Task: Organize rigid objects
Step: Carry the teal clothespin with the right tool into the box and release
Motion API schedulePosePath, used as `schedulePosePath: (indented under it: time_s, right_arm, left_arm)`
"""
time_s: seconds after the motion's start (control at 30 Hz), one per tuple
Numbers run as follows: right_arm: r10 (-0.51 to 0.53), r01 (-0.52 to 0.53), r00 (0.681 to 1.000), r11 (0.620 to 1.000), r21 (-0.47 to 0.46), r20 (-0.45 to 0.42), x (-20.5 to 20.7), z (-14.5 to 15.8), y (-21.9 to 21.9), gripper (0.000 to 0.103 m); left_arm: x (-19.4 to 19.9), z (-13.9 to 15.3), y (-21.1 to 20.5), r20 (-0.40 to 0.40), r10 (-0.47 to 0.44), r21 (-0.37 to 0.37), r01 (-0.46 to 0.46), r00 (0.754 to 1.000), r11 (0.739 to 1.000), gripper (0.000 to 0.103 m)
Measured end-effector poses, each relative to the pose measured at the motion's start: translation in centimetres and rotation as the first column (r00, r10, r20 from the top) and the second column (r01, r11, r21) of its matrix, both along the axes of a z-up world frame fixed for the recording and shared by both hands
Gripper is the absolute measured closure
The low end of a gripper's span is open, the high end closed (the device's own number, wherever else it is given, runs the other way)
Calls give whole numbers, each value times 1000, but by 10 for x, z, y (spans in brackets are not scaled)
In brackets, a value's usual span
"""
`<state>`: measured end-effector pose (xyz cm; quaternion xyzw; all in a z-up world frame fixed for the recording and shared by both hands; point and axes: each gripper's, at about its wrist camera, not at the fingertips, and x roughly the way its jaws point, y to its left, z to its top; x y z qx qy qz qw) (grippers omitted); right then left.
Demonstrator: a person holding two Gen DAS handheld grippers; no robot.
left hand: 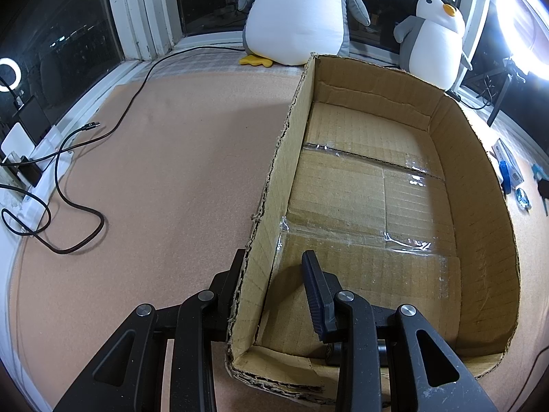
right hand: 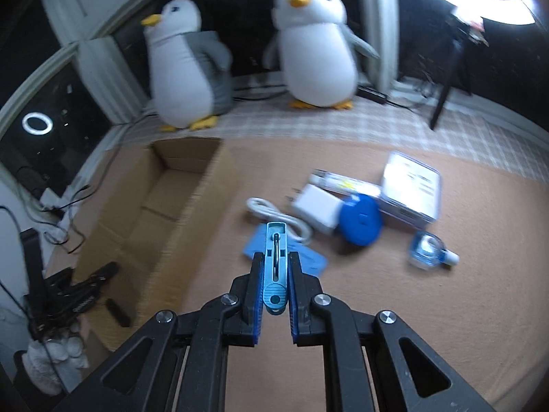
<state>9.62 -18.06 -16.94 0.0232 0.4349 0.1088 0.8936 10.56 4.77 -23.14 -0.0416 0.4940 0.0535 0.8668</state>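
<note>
Right gripper point(right hand: 273, 285) clamped on a blue nail clipper point(right hand: 275, 267) pointing forward between its fingers, left gripper point(left hand: 274, 274) spread astride the cardboard box point(left hand: 480, 158) wall, box interior just ahead.

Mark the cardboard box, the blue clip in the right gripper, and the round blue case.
cardboard box point(left hand: 374, 185), left wrist view, bare inner floor.
blue clip point(right hand: 275, 257), right wrist view, middle of its body.
round blue case point(right hand: 360, 220), right wrist view, centre of lid.

Two plush penguins point(right hand: 185, 65) (both upright), one cardboard box point(left hand: 377, 189).
</note>
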Motion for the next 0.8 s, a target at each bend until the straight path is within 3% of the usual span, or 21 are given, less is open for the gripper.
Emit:
schedulePosePath:
  time_s: [0.37, 0.8]
  right_arm:
    - [196, -196, 981, 980, -13, -15, 1, -6, 95, 92]
    - [252, -256, 966, 965, -63, -62, 9, -31, 133, 92]
  left_arm:
    - [0, 0, 0, 1, 1, -1, -1, 1000, 1000, 69]
    - [0, 0, 1, 1, -1, -1, 1, 1000, 1000, 69]
